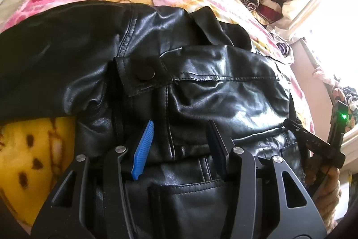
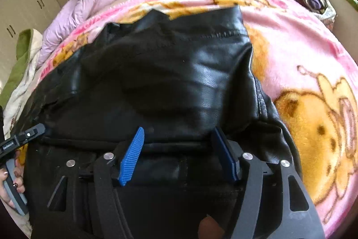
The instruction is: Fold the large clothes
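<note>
Bed under pink blanket [image 2: 290, 41]. Black jacket [image 1: 201, 73] spread across it. Left claw [image 1: 181, 133] apart, low over jacket front. Right claw [image 2: 179, 136] apart, astride jacket fold, pads not pressing.

The left hand-held gripper [image 1: 179, 145] is pointed steeply downward, its blue pads [image 1: 143, 150] held apart. The right hand-held gripper [image 2: 179, 155] is angled likewise, jaws parted. A hand [image 2: 10, 185] is seen gripping the left handle.
</note>
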A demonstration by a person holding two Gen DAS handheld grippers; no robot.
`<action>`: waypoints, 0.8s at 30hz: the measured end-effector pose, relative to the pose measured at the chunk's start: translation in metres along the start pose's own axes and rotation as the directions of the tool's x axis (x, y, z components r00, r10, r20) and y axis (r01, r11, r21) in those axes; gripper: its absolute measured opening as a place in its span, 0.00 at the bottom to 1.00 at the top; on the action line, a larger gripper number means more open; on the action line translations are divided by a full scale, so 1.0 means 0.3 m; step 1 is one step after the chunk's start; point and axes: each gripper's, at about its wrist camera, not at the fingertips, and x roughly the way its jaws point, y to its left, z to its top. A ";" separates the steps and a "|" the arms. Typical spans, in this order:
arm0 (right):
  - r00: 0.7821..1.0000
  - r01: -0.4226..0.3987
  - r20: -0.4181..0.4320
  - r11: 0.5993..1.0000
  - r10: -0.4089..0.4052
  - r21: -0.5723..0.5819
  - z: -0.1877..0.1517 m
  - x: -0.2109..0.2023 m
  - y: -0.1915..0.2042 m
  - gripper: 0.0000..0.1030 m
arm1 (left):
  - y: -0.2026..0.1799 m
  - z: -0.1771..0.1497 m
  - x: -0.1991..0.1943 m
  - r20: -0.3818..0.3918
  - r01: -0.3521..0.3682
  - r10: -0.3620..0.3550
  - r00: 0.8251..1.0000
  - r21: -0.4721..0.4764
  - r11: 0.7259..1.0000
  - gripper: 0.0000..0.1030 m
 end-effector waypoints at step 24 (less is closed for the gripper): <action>0.982 -0.119 0.137 0.987 0.133 -0.105 0.023 -0.198 0.236 0.95 | 0.007 0.020 -0.176 0.066 -0.080 0.084 0.994 -0.050 0.995 0.91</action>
